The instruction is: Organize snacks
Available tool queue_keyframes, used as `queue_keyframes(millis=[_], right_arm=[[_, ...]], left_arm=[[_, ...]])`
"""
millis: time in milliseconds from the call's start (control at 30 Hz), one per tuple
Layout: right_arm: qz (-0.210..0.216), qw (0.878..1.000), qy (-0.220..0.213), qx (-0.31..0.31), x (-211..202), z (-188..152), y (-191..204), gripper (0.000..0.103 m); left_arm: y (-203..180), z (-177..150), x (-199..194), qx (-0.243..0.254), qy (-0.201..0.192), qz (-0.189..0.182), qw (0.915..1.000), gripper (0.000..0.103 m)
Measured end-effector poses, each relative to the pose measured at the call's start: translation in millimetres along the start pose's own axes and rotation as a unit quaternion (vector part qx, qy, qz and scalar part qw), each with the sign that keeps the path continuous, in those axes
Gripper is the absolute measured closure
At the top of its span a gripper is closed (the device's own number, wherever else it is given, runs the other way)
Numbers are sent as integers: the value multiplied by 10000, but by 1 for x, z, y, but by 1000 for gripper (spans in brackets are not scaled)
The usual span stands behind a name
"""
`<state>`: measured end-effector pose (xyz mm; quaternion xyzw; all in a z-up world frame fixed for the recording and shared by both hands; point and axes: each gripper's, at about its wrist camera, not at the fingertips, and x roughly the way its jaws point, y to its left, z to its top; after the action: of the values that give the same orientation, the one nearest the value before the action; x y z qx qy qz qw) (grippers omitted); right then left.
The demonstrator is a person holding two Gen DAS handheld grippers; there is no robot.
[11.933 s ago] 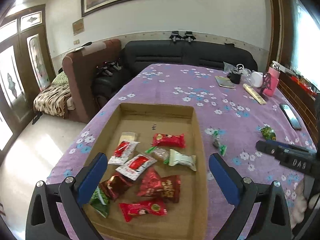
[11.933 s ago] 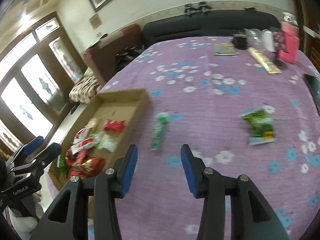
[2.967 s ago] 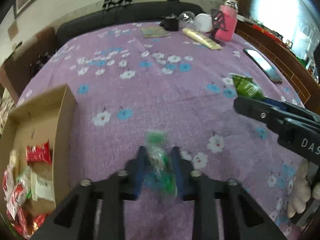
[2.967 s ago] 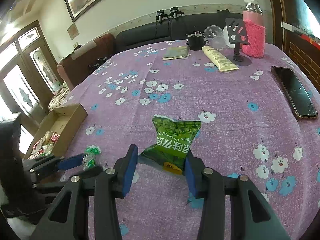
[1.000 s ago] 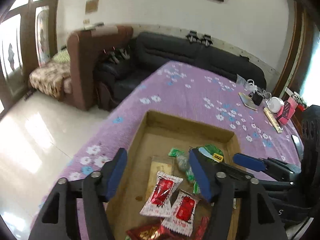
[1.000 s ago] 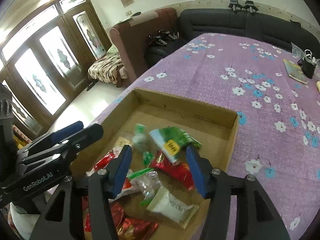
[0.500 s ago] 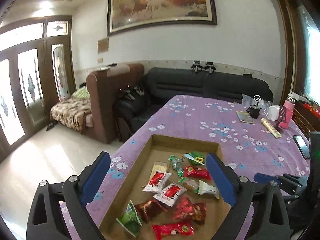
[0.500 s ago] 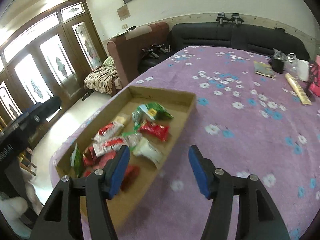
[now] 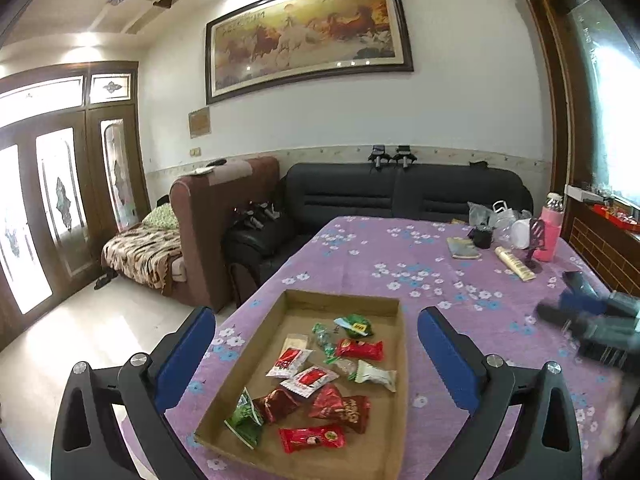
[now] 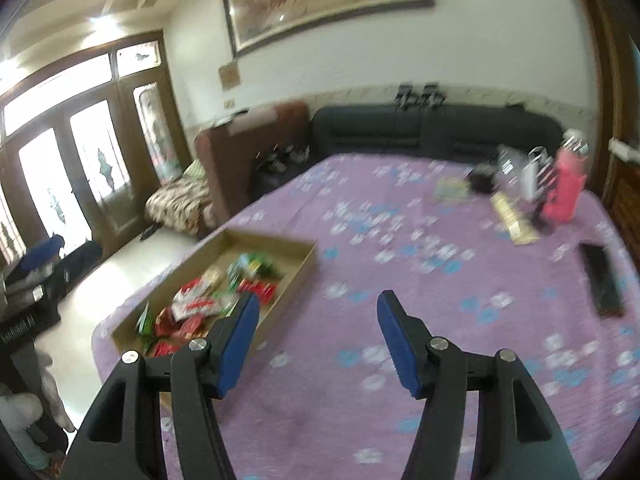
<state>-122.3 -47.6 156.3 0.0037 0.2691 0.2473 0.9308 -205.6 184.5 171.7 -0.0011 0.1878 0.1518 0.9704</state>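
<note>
The snacks [image 9: 320,376] lie in the box [image 9: 394,420] at the table's [image 9: 452,280] near left corner. The left gripper [image 9: 316,344] hangs above the box, tilted down, jaws wide and empty, having just opened. The right gripper [image 10: 316,332] has swung off to bare cloth beside it, jaws parted and empty, slightly wider. Three seconds ago each clamped a green packet; both packets [image 9: 352,325] now lie at the box's far end.

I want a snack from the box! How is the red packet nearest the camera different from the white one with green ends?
The red packet is bright red all over; the white packet is pale with green ends. The red packet lies near the cardboard box's close end; the white packet sits further up, by the right wall. The red packet looks longer and lies almost level; the white packet is slanted. Both are sealed, lie flat inside the box, and no gripper touches them.
</note>
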Motion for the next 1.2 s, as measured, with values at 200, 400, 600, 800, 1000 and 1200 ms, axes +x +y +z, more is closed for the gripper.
queue_keyframes(millis=[200, 400, 600, 800, 1000, 1200], right_arm=[[-542, 9956, -760, 7, -77, 34, -41, 36], [-1167, 9846, -1296, -135, -146, 47, -67, 28], [-1089, 9870, -1084, -481, -154, 18, -49, 25], [-241, 9976, -319, -566, -92, -34, 4, 23], [439, 9957, 538, -617, -22, -73, 59, 23], [680, 9910, 884, -740, 16, -85, 96, 23]], left_arm=[[-8, 9, -31, 4, -342, -48, 9994, 1], [-12, 20, -80, -46, -974, 41, 9952, 1], [-13, 15, -143, -337, -2038, 412, 9776, 1], [-14, -7, -128, -427, -1663, 368, 9845, 1], [-6, -22, -77, -579, -594, 90, 9965, 1], [-3, -40, -31, -530, 72, 227, 9983, 1]])
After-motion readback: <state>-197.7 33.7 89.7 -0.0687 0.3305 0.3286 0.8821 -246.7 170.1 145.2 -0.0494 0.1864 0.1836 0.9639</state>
